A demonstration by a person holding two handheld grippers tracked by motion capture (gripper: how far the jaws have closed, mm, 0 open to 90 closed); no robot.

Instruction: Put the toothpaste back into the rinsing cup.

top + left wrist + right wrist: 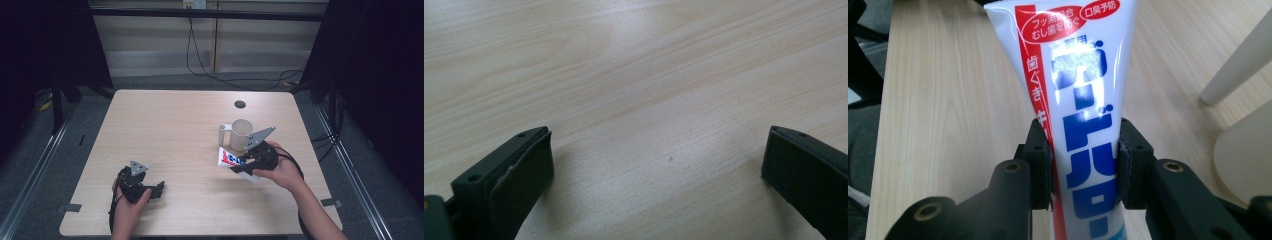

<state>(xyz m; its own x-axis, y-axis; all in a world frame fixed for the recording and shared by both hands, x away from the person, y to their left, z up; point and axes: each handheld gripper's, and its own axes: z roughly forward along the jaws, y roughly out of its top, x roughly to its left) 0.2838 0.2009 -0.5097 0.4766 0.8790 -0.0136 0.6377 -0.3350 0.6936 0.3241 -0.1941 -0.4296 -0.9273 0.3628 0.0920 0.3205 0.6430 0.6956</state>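
From the high view, the right tongs [239, 164] hold a toothpaste tube [226, 159] just near of a cream mug [240, 135] on the table [165, 130]; the left tongs [159, 189] rest near left. In the left gripper view, the jaws stand apart over bare wood. In the right gripper view, the jaws are clamped on the tube [1083, 100].

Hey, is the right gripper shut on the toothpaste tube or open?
Shut: the right gripper has both pads pressed against the toothpaste tube.
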